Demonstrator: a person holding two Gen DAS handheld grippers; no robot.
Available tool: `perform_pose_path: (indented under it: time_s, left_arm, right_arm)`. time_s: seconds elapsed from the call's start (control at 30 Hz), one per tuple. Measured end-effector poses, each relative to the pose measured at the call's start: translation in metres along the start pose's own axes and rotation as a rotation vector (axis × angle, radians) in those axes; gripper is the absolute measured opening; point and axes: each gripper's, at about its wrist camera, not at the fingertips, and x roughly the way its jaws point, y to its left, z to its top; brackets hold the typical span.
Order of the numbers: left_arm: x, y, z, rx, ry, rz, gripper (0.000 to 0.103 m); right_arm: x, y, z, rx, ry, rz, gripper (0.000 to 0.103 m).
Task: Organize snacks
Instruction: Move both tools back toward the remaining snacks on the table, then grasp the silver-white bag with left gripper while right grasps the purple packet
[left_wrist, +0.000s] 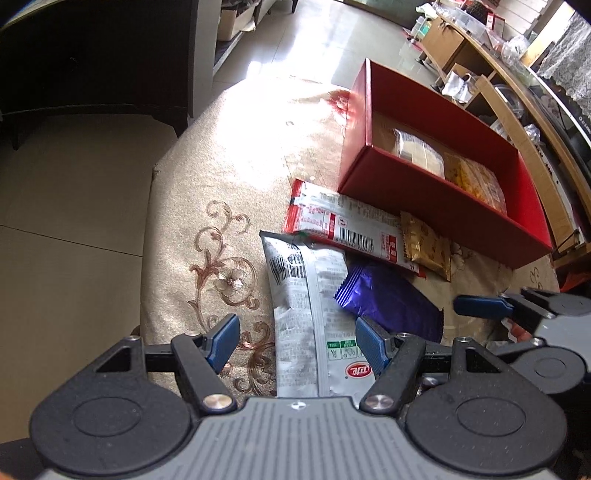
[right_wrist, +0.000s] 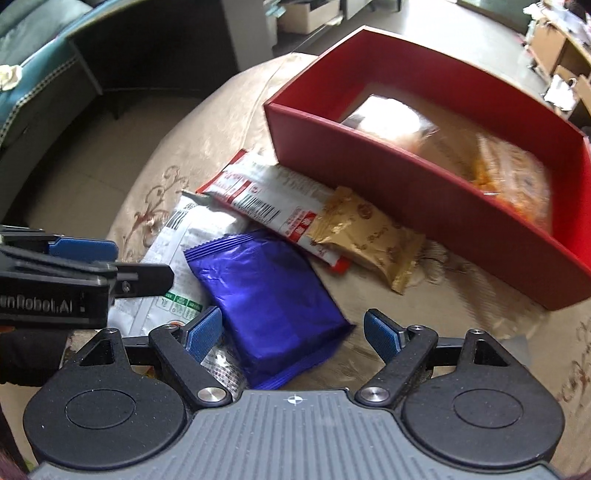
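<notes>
Beige embroidered cloth (left_wrist: 221, 177) covers the worktop; red box (left_wrist: 424, 184) at far right with two packs already inside. Four snacks lie loose beside it: grey bag (left_wrist: 299, 295), red-white pack (left_wrist: 343, 221), gold pack (left_wrist: 424, 243), purple pack (right_wrist: 266, 291). Left gripper (left_wrist: 295, 343) fingers partly open, straddling the grey bag's near end, no contact visible. Right gripper (right_wrist: 291, 332) fingers wide open, purple pack's near end between them, nothing gripped.
</notes>
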Motion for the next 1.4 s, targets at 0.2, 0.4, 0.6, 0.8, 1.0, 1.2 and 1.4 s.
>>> perform_pose_path:
  time_s: [0.2, 0.4, 0.6, 0.8, 1.0, 1.2, 1.4]
  left_arm:
    - [0.003, 0.004, 0.001, -0.008, 0.006, 0.010, 0.065]
    - [0.007, 0.008, 0.001, -0.014, 0.019, 0.018, 0.065]
    - [0.008, -0.007, -0.002, 0.027, 0.018, 0.018, 0.066]
    - [0.025, -0.027, -0.003, 0.062, 0.035, 0.059, 0.067]
    - [0.041, -0.031, -0.001, 0.019, 0.045, 0.088, 0.075]
    - [0.044, -0.043, -0.002, 0.049, 0.039, 0.126, 0.078]
    - [0.046, -0.049, -0.002, 0.072, 0.032, 0.129, 0.076]
  right_arm:
    - [0.022, -0.003, 0.005, -0.031, 0.017, 0.015, 0.089]
    - [0.023, -0.002, 0.005, -0.034, 0.032, -0.046, 0.081]
    - [0.006, -0.008, -0.012, 0.018, 0.022, -0.134, 0.079]
    - [-0.020, -0.022, -0.024, 0.116, -0.020, -0.180, 0.047]
    - [-0.018, -0.024, -0.022, 0.040, -0.029, -0.154, 0.090]
    - [0.003, -0.035, -0.016, -0.026, 0.033, -0.200, 0.090]
    - [0.016, -0.039, -0.015, -0.025, 0.034, -0.170, 0.084]
